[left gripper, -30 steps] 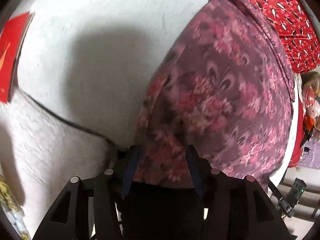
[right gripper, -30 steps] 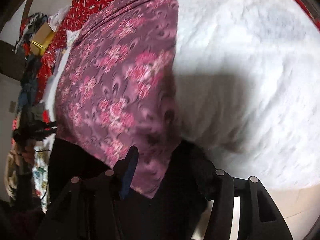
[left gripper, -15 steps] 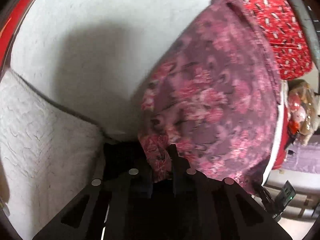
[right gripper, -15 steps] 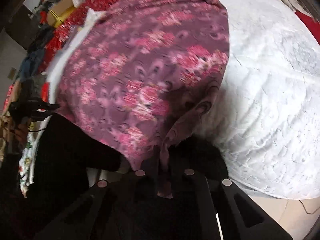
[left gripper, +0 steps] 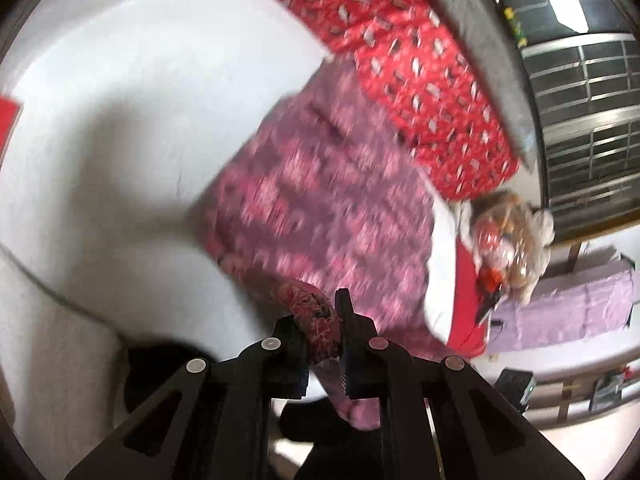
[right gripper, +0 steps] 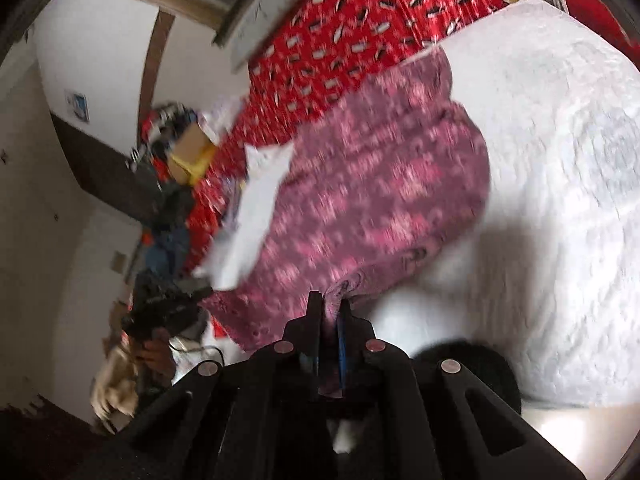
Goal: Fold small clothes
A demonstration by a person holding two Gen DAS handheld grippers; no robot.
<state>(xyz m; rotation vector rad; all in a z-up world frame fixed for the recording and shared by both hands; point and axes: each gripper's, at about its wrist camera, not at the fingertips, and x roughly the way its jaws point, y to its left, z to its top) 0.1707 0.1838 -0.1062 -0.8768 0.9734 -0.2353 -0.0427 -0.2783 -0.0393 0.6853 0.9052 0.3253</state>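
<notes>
A purple garment with pink flowers (left gripper: 320, 200) lies on a white quilted bed cover (left gripper: 120, 120); it shows blurred in both wrist views (right gripper: 380, 200). My left gripper (left gripper: 320, 320) is shut on a bunched near corner of the garment and lifts it off the cover. My right gripper (right gripper: 330, 312) is shut on the other near corner, with the cloth pinched between its fingers. The garment's far end still rests on the bed.
A red patterned blanket (left gripper: 420, 92) lies beyond the garment, also in the right wrist view (right gripper: 360, 40). A stuffed toy (left gripper: 508, 236) sits at the bed's edge. A barred window (left gripper: 592, 100) is behind. Clutter and a cardboard box (right gripper: 188, 152) stand at the left.
Both grippers closed on the garment's near corners and have risen, pulling the near edge up and away from the cover. More of the room has come into view.
</notes>
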